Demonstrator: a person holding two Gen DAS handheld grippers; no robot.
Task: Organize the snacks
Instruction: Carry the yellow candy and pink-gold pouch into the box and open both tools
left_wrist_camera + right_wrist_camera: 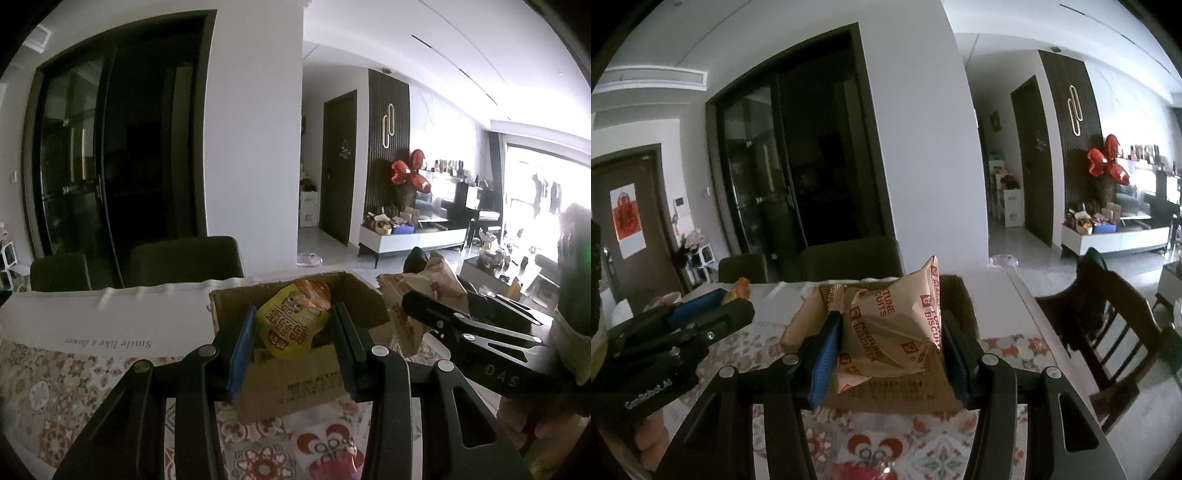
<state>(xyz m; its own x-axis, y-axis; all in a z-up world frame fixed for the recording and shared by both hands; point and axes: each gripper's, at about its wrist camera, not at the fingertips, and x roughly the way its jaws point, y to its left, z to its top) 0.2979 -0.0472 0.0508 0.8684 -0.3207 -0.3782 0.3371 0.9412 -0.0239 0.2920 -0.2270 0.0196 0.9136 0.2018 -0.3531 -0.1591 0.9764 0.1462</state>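
The left tool grips a yellow snack pouch between its fingers, above the open cardboard box on the patterned worktop. The right tool clamps a beige biscuit bag just right of it, over the box.

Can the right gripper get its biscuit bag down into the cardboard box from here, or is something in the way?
Probably yes. The right gripper holds the biscuit bag over the cardboard box. The left gripper with the yellow snack pouch crowds the same opening.
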